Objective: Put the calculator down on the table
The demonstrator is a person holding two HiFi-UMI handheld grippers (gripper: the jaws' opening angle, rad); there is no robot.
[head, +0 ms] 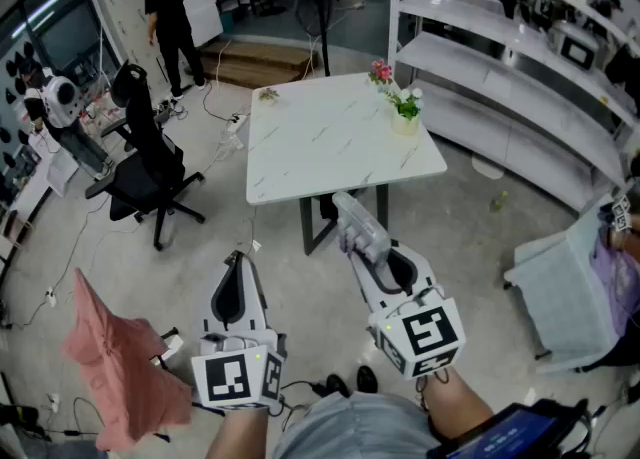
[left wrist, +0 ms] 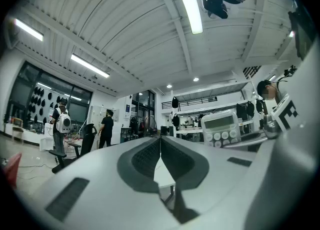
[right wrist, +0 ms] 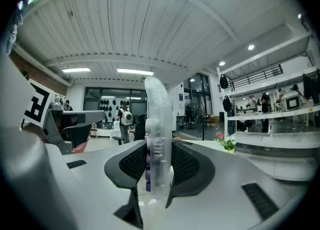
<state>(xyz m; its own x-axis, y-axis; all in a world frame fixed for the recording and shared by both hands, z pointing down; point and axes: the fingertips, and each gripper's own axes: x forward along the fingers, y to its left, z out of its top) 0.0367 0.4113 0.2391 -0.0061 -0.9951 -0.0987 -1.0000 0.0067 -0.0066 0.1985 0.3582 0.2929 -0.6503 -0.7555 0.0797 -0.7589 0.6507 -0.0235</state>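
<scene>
Calculator (right wrist: 158,108) in right hand-held gripper (right wrist: 159,149)

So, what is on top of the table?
On the table: a flower pot near its right edge and a small thing at the far left corner, too small to name. The calculator covers a bit of the near edge.

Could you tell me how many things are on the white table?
2: a flower pot near the table's far right corner, a small brownish object at its far left corner.
</scene>
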